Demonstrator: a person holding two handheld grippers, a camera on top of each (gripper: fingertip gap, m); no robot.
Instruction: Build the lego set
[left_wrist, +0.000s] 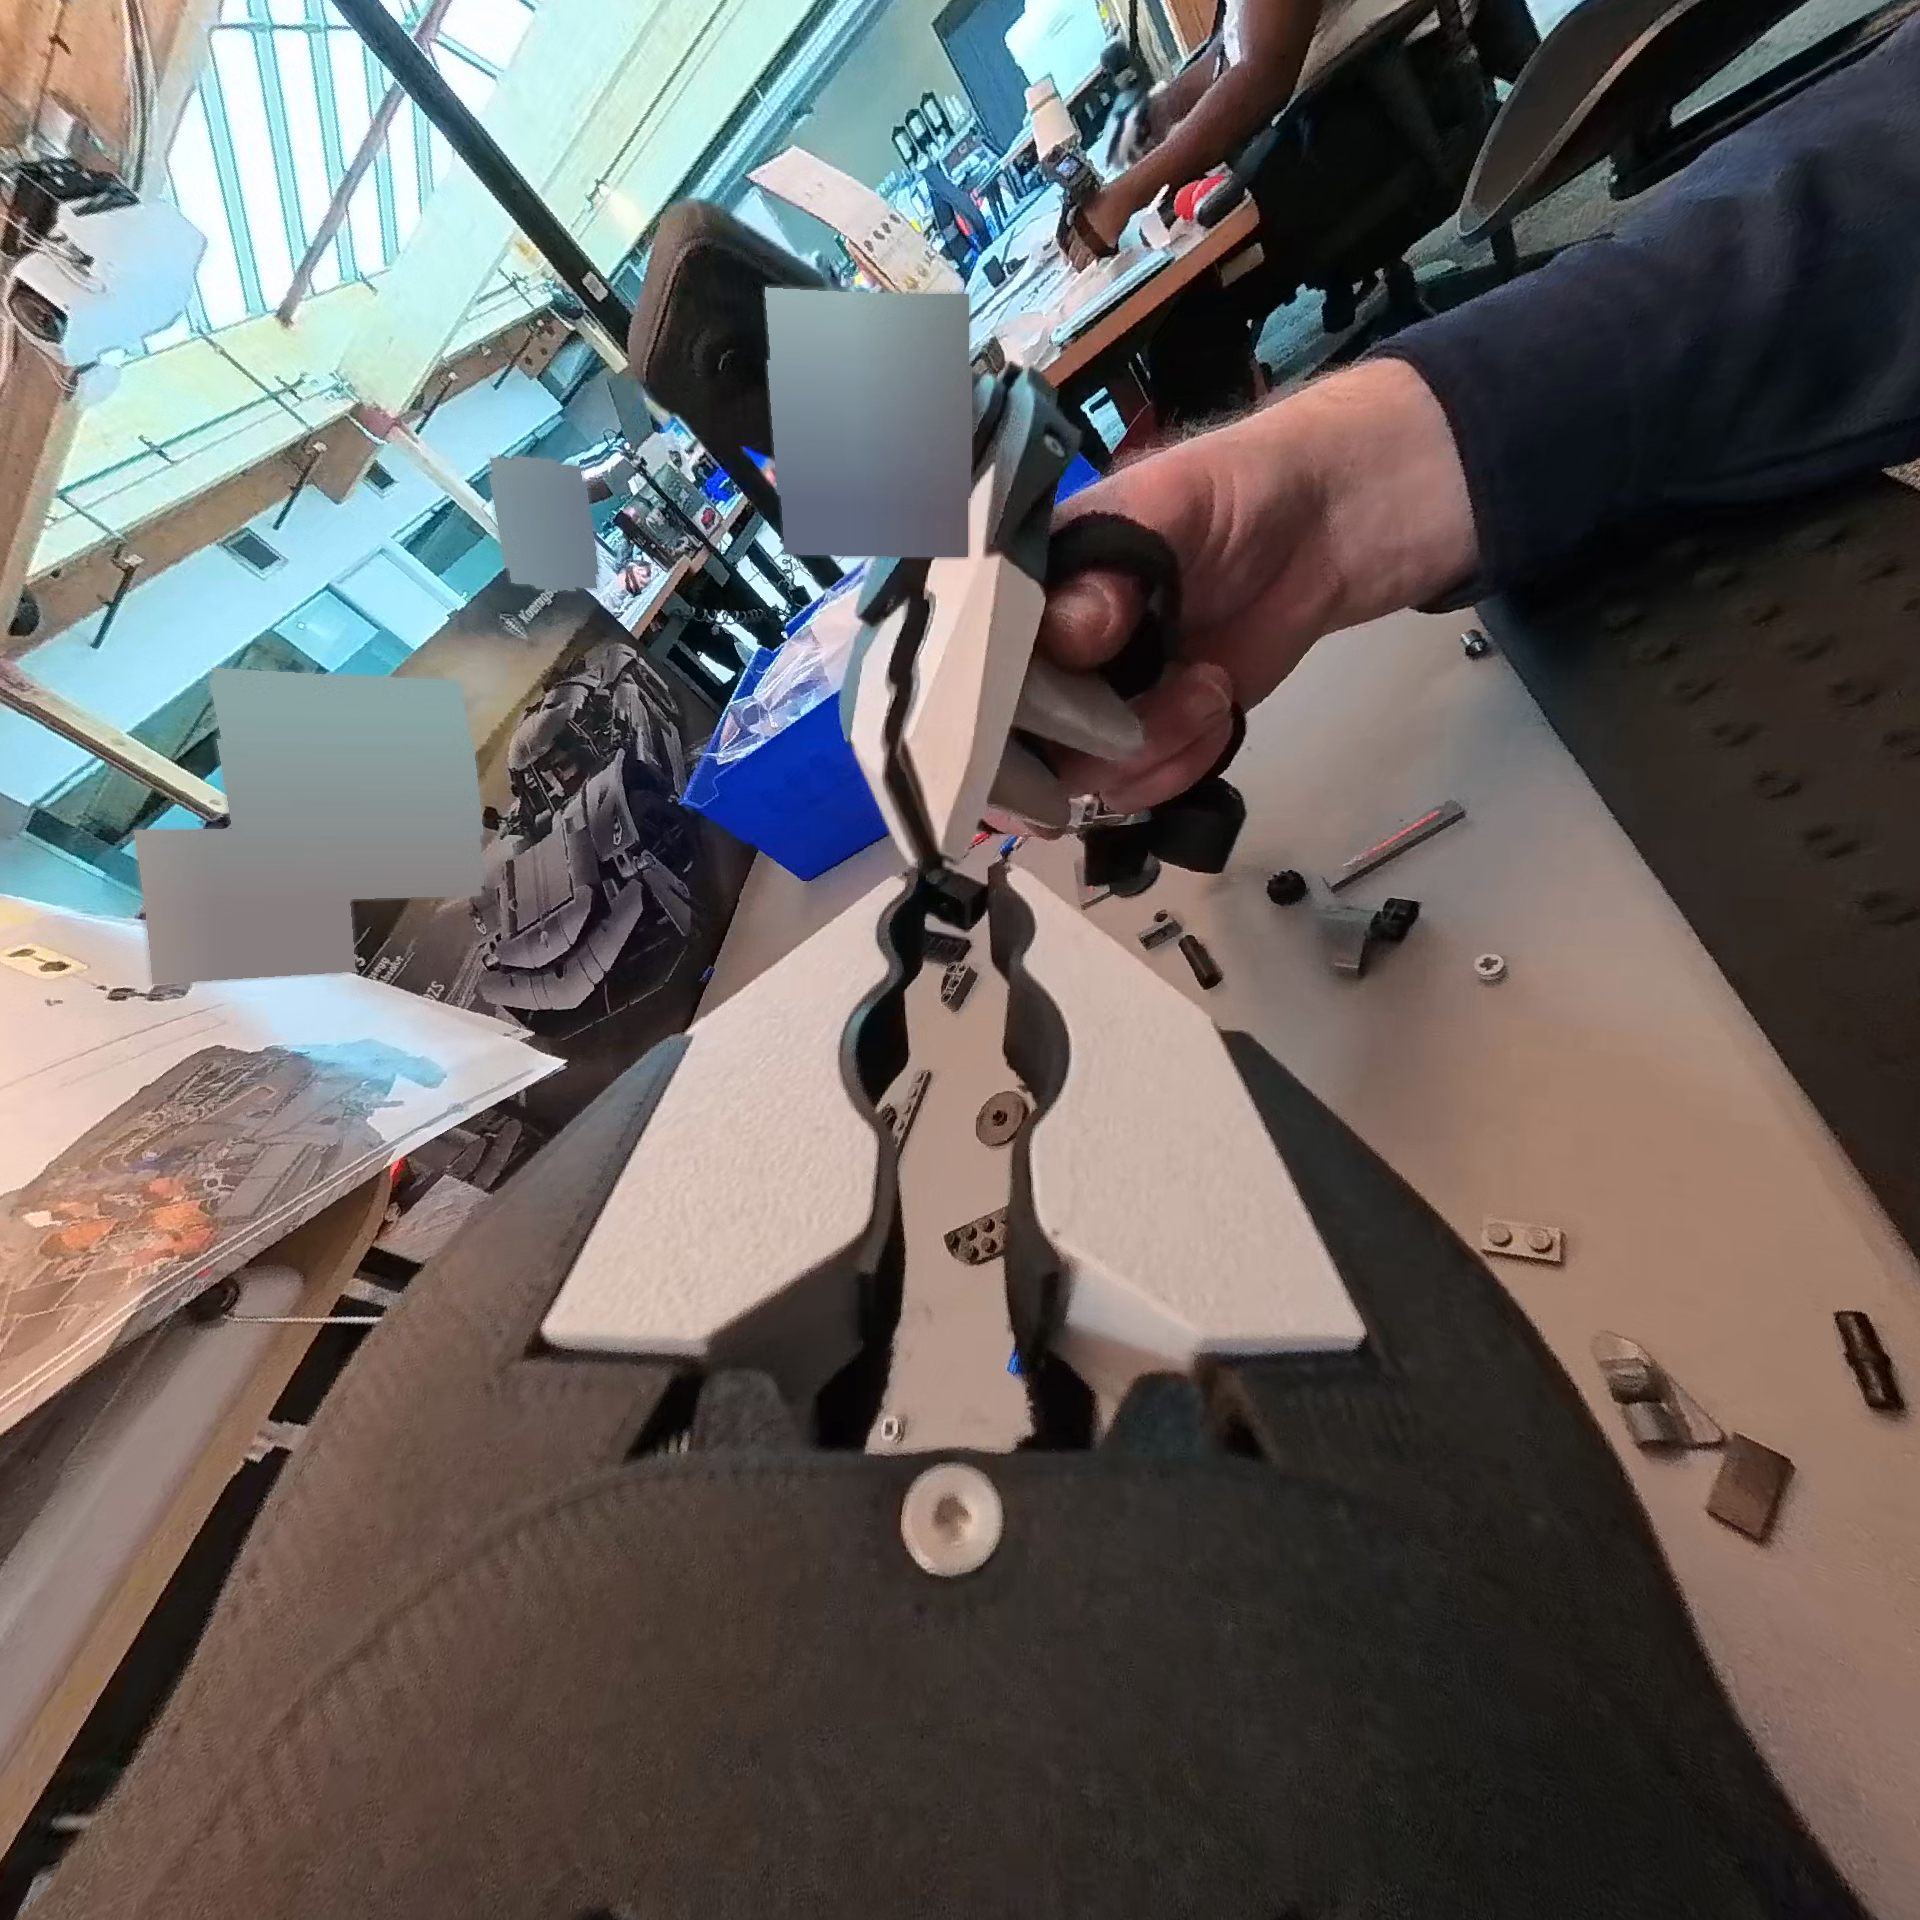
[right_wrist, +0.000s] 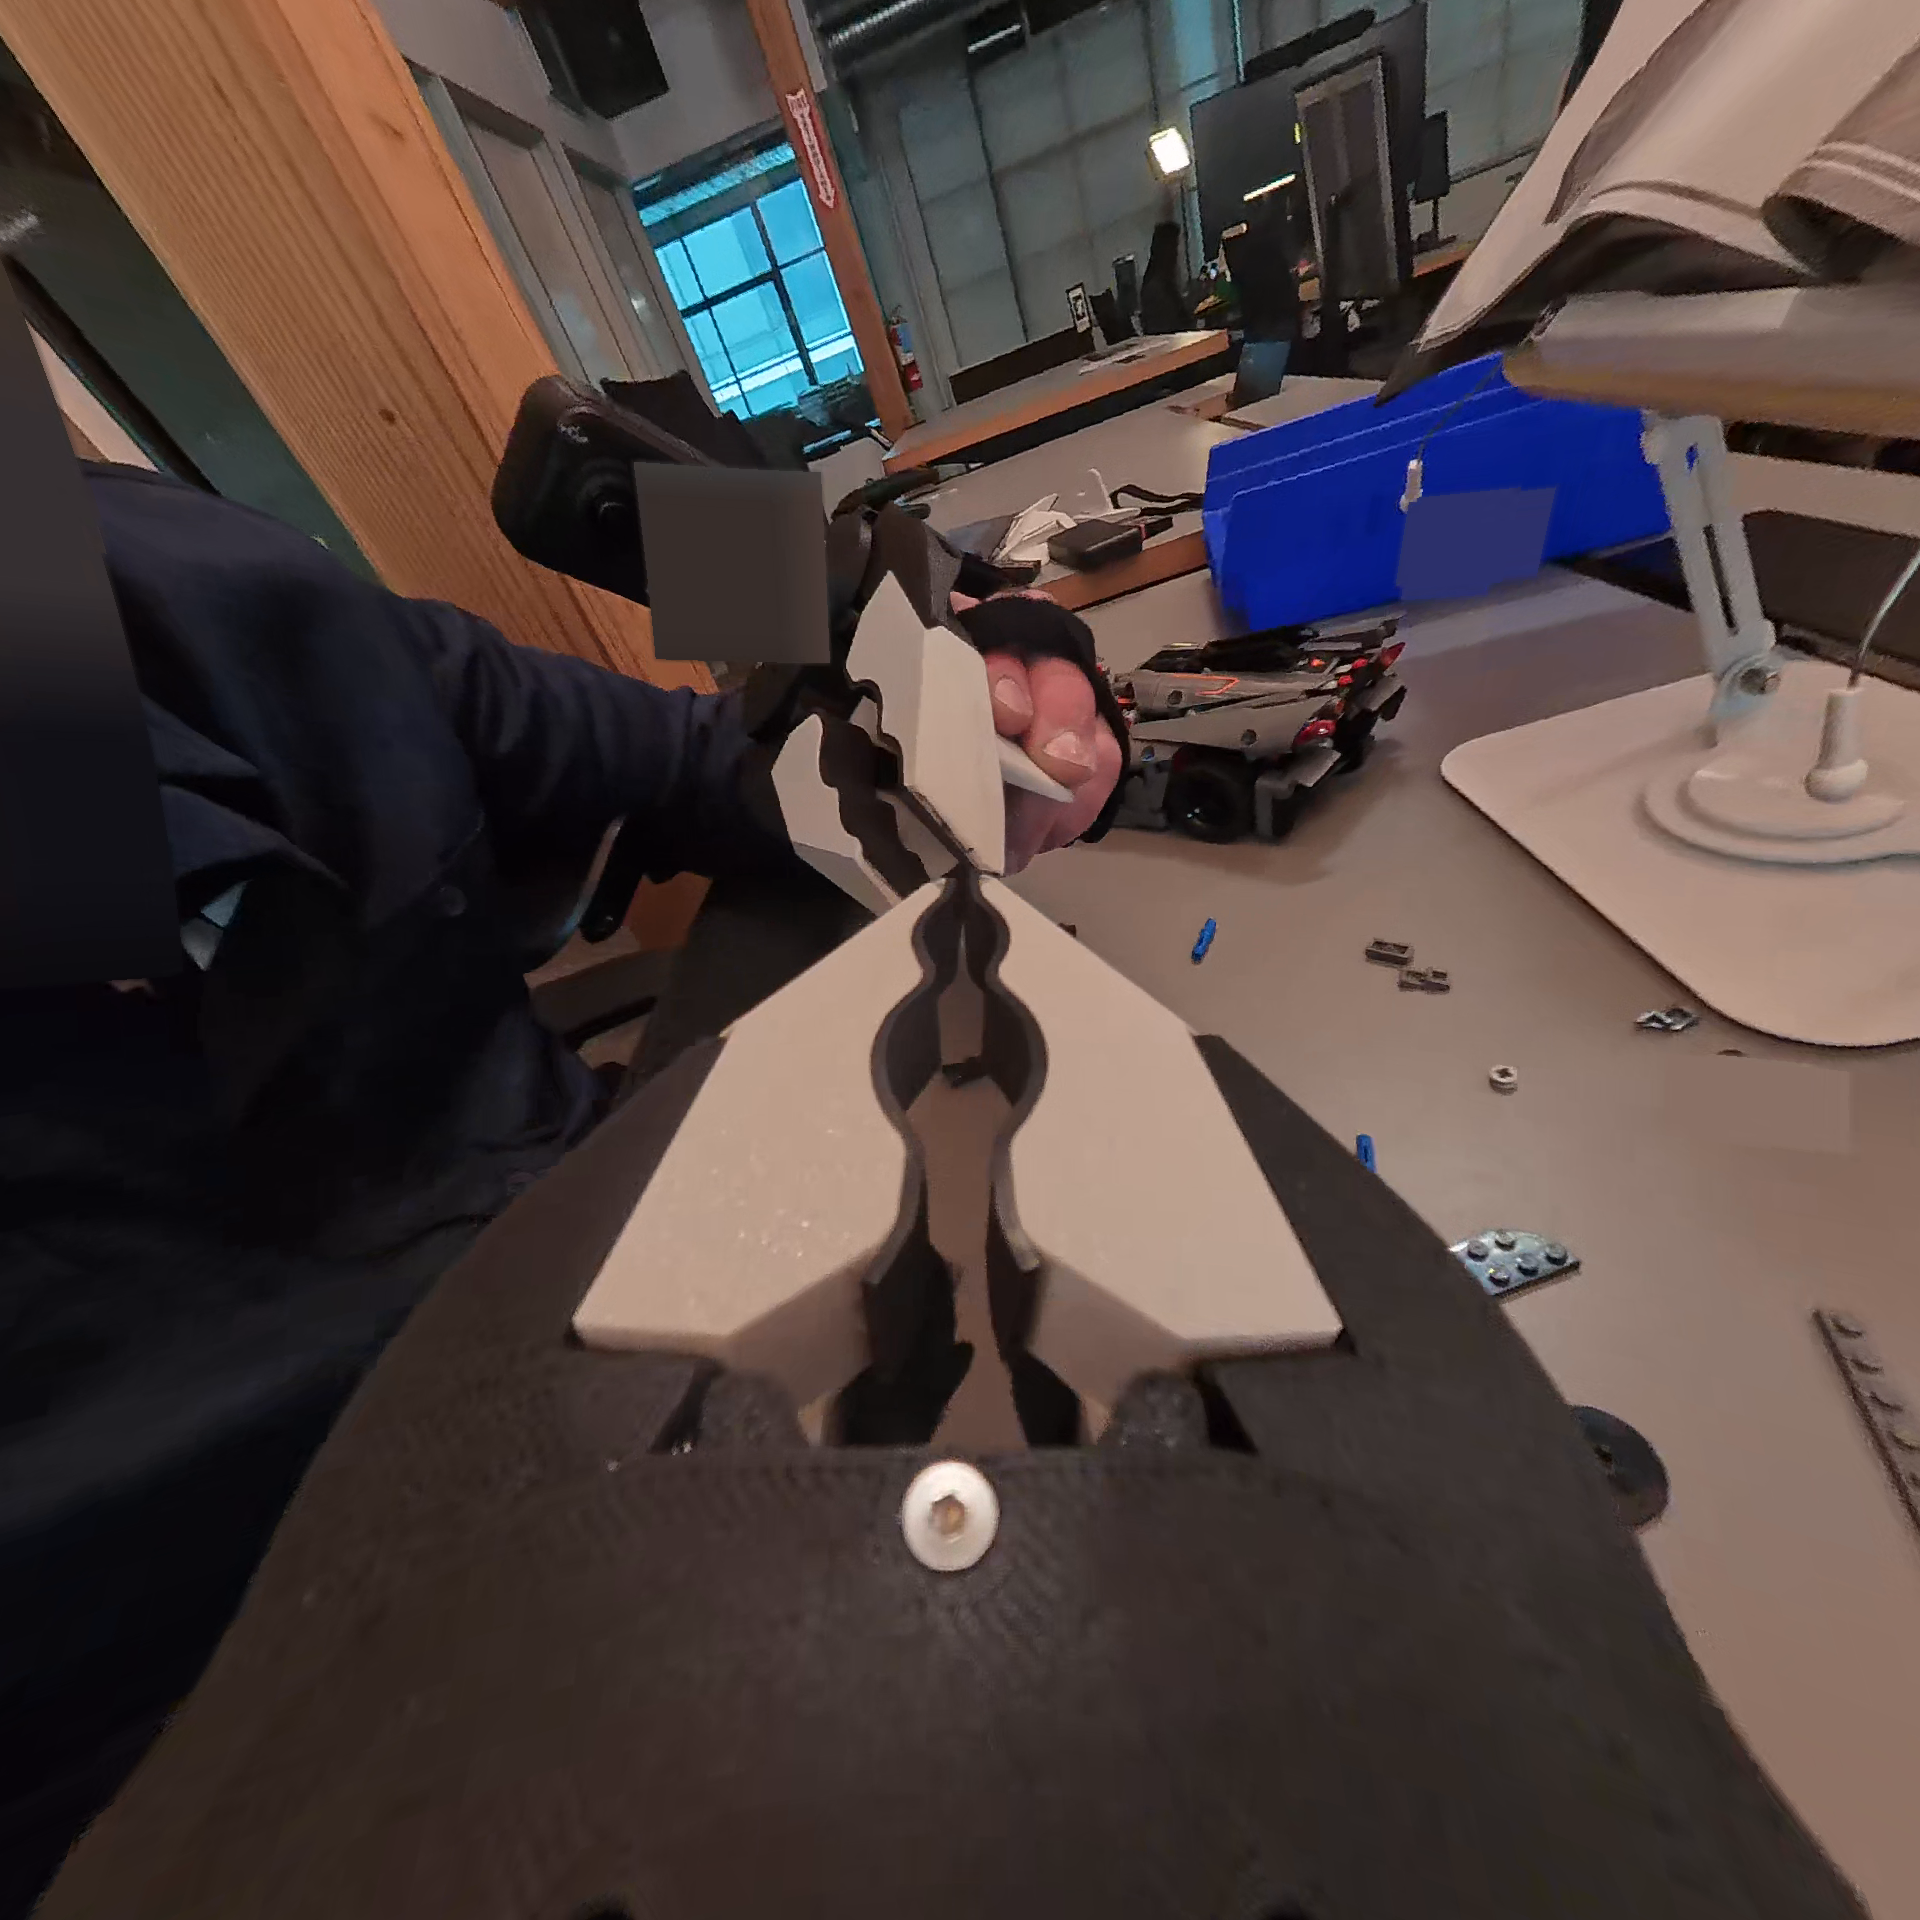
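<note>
wooden column (right_wrist: 343, 343) | gridded window (right_wrist: 764, 301) | long desks (right_wrist: 1060, 395) | skylight (left_wrist: 312, 135)

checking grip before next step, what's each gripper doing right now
left gripper: shut on a small black lego piece at its fingertips.
right gripper: tips together, looks shut; cannot tell whether it holds anything.

A small black plastic lego block (left_wrist: 951, 899) sits pinched between both tool tips above the worktop. A part-built grey toy car (right_wrist: 1262, 727) stands upright farther back; loose grey pieces (left_wrist: 1522, 1240) lie scattered.
</note>
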